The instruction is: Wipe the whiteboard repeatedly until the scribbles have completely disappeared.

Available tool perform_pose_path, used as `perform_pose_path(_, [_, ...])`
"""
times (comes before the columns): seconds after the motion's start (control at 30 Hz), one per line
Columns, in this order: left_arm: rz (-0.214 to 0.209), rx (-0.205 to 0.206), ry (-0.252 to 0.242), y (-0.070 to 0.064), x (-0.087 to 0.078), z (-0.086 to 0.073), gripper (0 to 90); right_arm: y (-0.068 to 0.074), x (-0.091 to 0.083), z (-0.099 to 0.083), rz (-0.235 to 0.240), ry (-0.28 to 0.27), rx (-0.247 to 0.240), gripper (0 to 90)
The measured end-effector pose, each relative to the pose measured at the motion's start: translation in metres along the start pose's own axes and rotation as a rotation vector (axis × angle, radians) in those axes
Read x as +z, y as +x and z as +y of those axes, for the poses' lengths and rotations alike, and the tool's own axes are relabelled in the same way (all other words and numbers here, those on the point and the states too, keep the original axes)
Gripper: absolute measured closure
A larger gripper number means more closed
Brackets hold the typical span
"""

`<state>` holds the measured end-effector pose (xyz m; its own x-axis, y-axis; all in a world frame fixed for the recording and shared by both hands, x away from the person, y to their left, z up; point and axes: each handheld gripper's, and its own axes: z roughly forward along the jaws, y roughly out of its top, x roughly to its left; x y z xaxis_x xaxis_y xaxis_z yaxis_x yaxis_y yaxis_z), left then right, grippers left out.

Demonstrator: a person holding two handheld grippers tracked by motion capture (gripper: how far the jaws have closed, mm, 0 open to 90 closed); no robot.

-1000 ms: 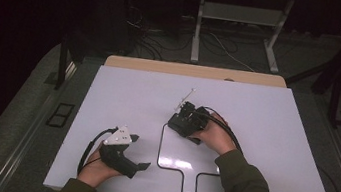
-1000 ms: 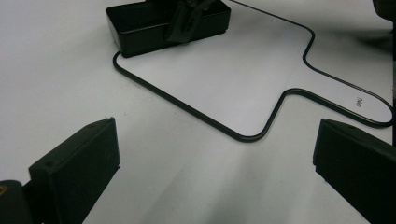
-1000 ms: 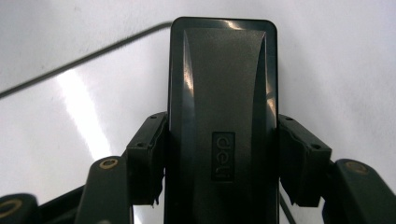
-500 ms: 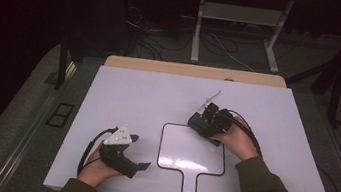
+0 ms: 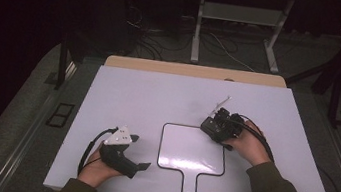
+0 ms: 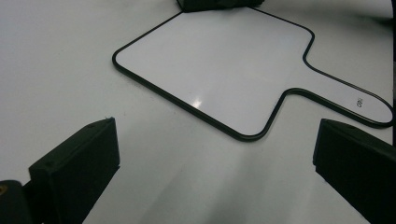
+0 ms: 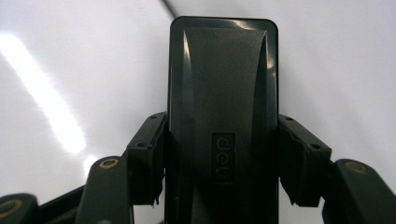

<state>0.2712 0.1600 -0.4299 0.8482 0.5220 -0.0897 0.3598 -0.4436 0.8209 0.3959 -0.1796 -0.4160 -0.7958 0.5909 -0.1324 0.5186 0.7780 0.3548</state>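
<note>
A small white board [image 5: 191, 149] with a black rim and a short handle lies flat on the white table [image 5: 134, 91]; it also lies ahead in the left gripper view [image 6: 224, 70]. My right gripper [image 5: 214, 127] is at the board's far right corner, shut on a black eraser [image 7: 223, 93] marked "deli". The eraser [image 5: 208, 127] rests at the board's edge, and its dark end [image 6: 215, 3] is at the top of the left gripper view. My left gripper [image 5: 141, 151] rests on the table left of the board, open, with nothing between its jaws.
A wooden strip [image 5: 192, 71] runs along the table's far edge. Behind it, metal stand legs [image 5: 196, 39] and loose cables [image 5: 226, 46] lie on the dark floor. Bare white tabletop surrounds the board.
My right gripper has slid to the right along the board's far edge with the eraser in it. The left gripper and the board have not moved.
</note>
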Motion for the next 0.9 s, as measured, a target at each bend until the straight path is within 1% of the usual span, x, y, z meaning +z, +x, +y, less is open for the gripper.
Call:
perform_pose_path(0.03, [0.000,0.000,0.002,0.000,0.000,0.000,0.0,0.001,0.000,0.000,0.010,0.000,-0.006,38.8])
perform_pose_path(0.07, [0.000,0.001,0.004,0.000,0.000,0.000,0.0,0.001,0.000,0.000,0.007,0.000,-0.009,38.8])
perform_pose_path(0.13, [0.000,0.003,0.003,0.000,0.000,0.000,0.0,-0.004,0.001,0.000,-0.004,-0.006,0.014,38.8])
perform_pose_path(0.17, [0.000,0.000,0.001,-0.001,0.000,0.000,0.0,-0.007,0.002,0.000,-0.002,-0.007,0.028,38.8])
perform_pose_path(0.2, [0.000,0.000,0.001,-0.001,0.000,0.000,0.0,-0.010,0.002,0.000,0.005,-0.012,0.032,38.8])
perform_pose_path(0.23, [0.000,0.000,0.002,-0.001,0.000,0.000,0.0,-0.010,0.003,0.000,0.003,-0.016,0.041,38.7])
perform_pose_path(0.27, [0.000,0.000,0.004,0.000,0.000,0.000,0.0,-0.011,0.003,0.001,-0.005,-0.014,0.042,38.7])
perform_pose_path(0.3, [-0.001,0.001,0.005,0.000,0.001,0.000,0.0,-0.011,0.003,0.001,-0.011,-0.014,0.034,38.7])
perform_pose_path(0.33, [-0.002,0.001,0.004,0.000,0.001,0.000,0.0,-0.011,0.003,0.001,-0.009,-0.014,0.030,38.8])
perform_pose_path(0.43, [-0.001,0.002,0.004,-0.001,0.001,0.000,0.0,-0.008,0.003,0.002,-0.025,-0.008,0.030,38.8])
perform_pose_path(0.47, [-0.001,0.001,0.003,-0.001,0.001,0.000,0.0,-0.005,0.002,0.002,-0.019,-0.004,0.021,38.7])
perform_pose_path(0.53, [-0.001,0.001,0.003,-0.001,0.001,0.000,0.0,-0.001,0.001,0.001,0.030,-0.003,-0.001,38.7])
perform_pose_path(0.6, [-0.001,0.002,0.004,-0.001,0.001,0.000,0.0,0.000,0.001,0.001,0.033,-0.008,-0.002,38.7])
perform_pose_path(0.63, [-0.001,0.002,0.004,-0.001,0.001,0.000,0.0,-0.001,0.000,0.001,0.040,-0.009,0.007,38.7])
perform_pose_path(0.7, [-0.001,0.002,0.001,-0.001,0.000,0.000,0.0,-0.005,0.000,0.000,0.054,-0.026,0.032,38.7])
perform_pose_path(0.73, [-0.001,0.001,0.001,-0.001,0.000,0.000,0.0,-0.009,-0.001,0.000,0.064,-0.037,0.036,38.8])
perform_pose_path(0.77, [-0.001,0.000,0.002,0.000,0.000,0.000,0.0,-0.011,-0.002,0.000,0.058,-0.041,0.051,38.7])
perform_pose_path(0.83, [-0.001,-0.003,0.003,0.000,0.000,0.000,0.0,-0.015,-0.005,0.001,0.079,-0.056,0.067,38.8])
perform_pose_path(0.9, [0.000,-0.003,0.001,0.001,0.000,0.000,0.0,-0.019,-0.007,0.002,0.086,-0.074,0.082,38.7])
